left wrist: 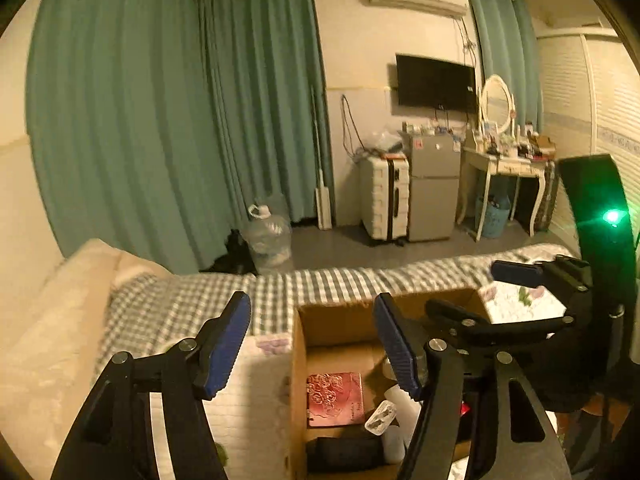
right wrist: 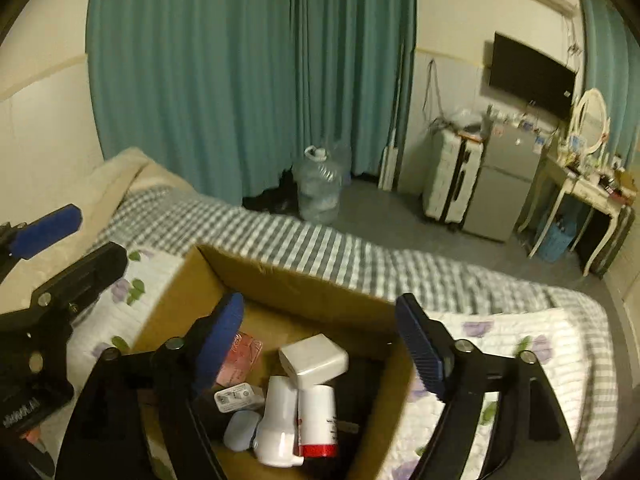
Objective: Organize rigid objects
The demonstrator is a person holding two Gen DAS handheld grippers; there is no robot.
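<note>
An open cardboard box (right wrist: 296,280) sits on the bed and holds several rigid items: a white square adapter (right wrist: 314,360), a white bottle (right wrist: 280,420), a white tube with a red cap (right wrist: 318,420), a small white charger (right wrist: 236,398), a pale blue case (right wrist: 240,434) and a pink booklet (right wrist: 240,360). The box (left wrist: 298,380) and the pink booklet (left wrist: 335,399) also show in the left wrist view. My right gripper (right wrist: 320,344) is open and empty above the box. My left gripper (left wrist: 312,344) is open and empty over the box's left wall.
A checked sheet (right wrist: 320,248) and a floral quilt (right wrist: 520,344) cover the bed. A beige pillow (left wrist: 48,340) lies at the left. Beyond the bed stand a water jug (left wrist: 268,236), a suitcase (left wrist: 384,200), a small fridge (left wrist: 434,188) and a dressing table (left wrist: 504,164).
</note>
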